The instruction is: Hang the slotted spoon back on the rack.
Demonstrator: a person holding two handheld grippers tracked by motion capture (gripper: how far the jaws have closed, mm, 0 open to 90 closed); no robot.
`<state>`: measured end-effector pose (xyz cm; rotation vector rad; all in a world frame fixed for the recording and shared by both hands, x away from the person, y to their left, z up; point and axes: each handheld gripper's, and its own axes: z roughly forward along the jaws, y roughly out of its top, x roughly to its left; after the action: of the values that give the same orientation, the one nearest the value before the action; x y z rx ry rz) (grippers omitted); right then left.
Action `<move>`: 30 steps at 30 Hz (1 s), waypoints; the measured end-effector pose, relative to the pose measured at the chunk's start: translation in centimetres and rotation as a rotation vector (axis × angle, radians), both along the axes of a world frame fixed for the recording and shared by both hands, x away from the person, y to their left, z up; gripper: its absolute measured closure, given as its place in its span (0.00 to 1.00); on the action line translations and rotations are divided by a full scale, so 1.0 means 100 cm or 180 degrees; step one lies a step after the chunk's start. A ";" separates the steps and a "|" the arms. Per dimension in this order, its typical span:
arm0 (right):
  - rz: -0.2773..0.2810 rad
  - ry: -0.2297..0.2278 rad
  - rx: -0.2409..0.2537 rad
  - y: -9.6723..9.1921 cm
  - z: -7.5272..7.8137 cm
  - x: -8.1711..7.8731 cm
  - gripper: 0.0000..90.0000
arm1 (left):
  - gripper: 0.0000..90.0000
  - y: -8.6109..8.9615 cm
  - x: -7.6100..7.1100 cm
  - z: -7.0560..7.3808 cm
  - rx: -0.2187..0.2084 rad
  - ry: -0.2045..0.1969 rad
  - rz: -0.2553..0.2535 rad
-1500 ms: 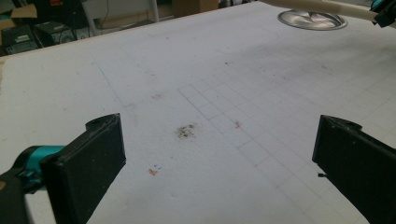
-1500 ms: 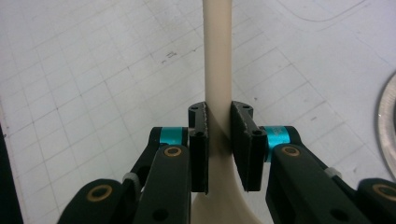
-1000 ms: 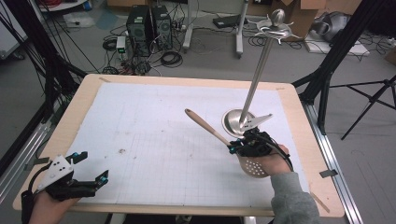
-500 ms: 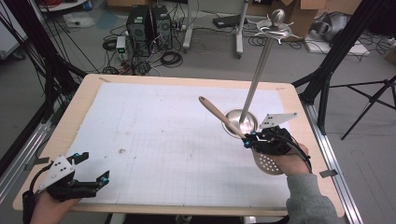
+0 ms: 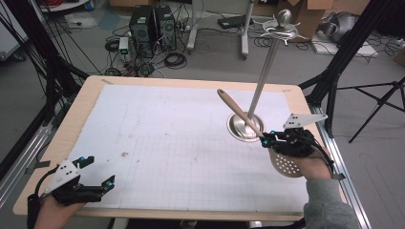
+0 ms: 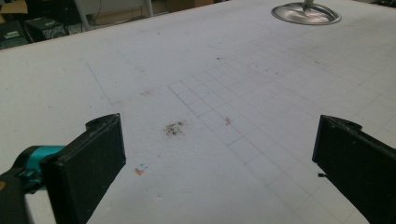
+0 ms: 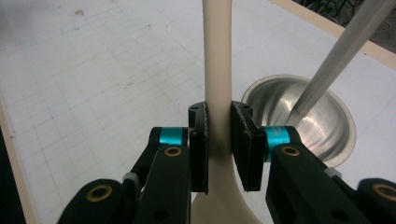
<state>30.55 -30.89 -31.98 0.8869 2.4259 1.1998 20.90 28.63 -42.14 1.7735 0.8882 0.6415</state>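
- The tabletop (image 5: 143,124) is a wooden board under a white gridded sheet, in a workshop with cables and computer towers on the floor behind.
- A metal stand (image 5: 264,71) rises from a round base (image 5: 245,126) at the right of the sheet, its pole leaning back to a knob and hooks at the top.
- The right gripper (image 5: 270,141) has its 2 jaws closed on the handle of a slotted spoon (image 5: 239,112), low on the neck just above the perforated bowl (image 5: 286,164).
- The handle slants up and away to the left, crossing in front of the stand's base.
- The spoon looks stiff and light, probably wood or plastic; the neck grip seems secure, though the smooth handle could pivot between flat pads.
- The left gripper (image 5: 98,172) rests at the near left corner, jaws spread wide, holding nothing.
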 end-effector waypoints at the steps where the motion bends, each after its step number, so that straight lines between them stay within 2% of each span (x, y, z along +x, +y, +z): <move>1: -0.0002 -0.0001 0.0010 -0.002 0.001 0.000 0.86 | 0.03 0.000 0.000 0.000 0.0009 0.0003 -0.0004; 6: -0.0031 0.0028 0.0080 -0.010 0.005 0.000 0.86 | 0.03 0.004 0.001 0.001 0.0033 -0.0005 0.0014; 11: 0.0025 0.0018 0.0123 -0.017 0.011 -0.001 0.86 | 0.03 0.006 0.000 0.002 0.0022 -0.0008 0.0043; 16: 0.0062 0.0050 0.0171 -0.026 0.017 -0.002 0.86 | 0.03 0.007 0.001 0.000 0.0008 0.0065 0.0047; 25: -0.0020 0.0049 0.0266 -0.047 0.022 -0.006 0.86 | 0.03 0.009 0.002 0.000 -0.0030 0.0070 0.0059; 30: -0.0025 0.0063 0.0252 -0.054 0.023 -0.009 0.86 | 0.03 0.011 0.003 0.001 -0.0045 0.0080 0.0091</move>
<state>29.66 -36.24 -29.69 0.9343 2.4027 1.2982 21.17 29.77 -42.07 1.7626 0.9345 0.6310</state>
